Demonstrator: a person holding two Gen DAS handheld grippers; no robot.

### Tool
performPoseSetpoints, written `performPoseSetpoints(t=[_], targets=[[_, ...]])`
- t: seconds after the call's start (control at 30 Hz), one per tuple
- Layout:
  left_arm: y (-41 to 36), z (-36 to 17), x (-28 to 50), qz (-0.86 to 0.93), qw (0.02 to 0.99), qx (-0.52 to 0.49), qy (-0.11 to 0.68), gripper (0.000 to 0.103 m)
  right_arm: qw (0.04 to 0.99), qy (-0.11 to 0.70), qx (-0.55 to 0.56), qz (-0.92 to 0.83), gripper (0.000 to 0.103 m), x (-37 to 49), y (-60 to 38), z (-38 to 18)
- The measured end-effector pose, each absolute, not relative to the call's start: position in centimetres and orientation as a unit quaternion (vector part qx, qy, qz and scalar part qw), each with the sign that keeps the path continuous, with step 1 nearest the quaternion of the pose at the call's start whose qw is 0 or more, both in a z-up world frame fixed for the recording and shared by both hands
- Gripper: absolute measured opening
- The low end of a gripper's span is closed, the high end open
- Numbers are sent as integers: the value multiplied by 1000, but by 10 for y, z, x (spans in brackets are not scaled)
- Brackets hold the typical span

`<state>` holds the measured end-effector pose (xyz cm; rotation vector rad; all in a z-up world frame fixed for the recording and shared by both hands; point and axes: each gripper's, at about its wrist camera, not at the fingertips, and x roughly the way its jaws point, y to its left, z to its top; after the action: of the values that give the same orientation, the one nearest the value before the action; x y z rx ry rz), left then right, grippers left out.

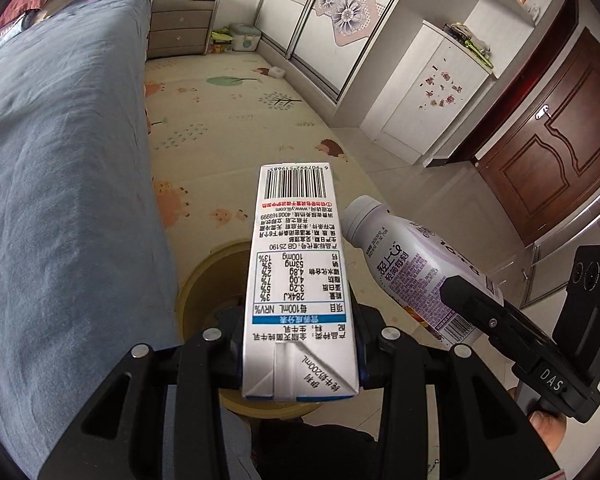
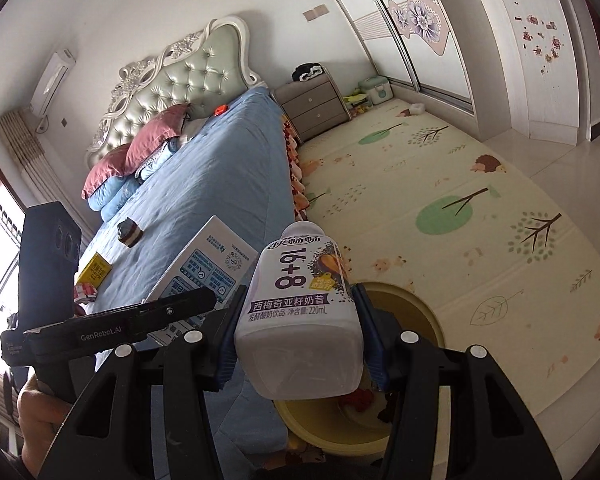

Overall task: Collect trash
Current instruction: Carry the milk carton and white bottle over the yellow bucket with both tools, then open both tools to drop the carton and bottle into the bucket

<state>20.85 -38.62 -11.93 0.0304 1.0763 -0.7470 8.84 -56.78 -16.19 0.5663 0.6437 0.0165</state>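
White milk carton (image 1: 296, 280) clamped in left gripper (image 1: 300, 344); right gripper (image 2: 296, 344) grips yogurt bottle (image 2: 300, 312), both above yellow bin (image 2: 412, 320).

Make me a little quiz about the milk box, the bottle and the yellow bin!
1. True or false: the left gripper holds the milk box in its jaws.
2. What does the right gripper hold? A) a pillow B) a bottle C) a shoe
3. Fill in: the yellow bin stands on the floor beside the ____.

Key:
1. True; the jaws press on both sides of the box.
2. B, the bottle with a purple label.
3. Bed, the one with the blue sheet.
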Motion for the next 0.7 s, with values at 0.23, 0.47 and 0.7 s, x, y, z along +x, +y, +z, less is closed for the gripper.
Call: performPoseSetpoints(t=[0.23,0.47,0.7], targets=[[-384,-127,216,-343,793,-9,503,90,913,308,266,-20,73,95,-574,-175],[-388,-131,216,-342,792,11,506,95,900,336,278,-17,68,106,-578,-198],[-390,-131,215,-342,793,15,504,96,893,349,284,-7,68,109,-574,-204]])
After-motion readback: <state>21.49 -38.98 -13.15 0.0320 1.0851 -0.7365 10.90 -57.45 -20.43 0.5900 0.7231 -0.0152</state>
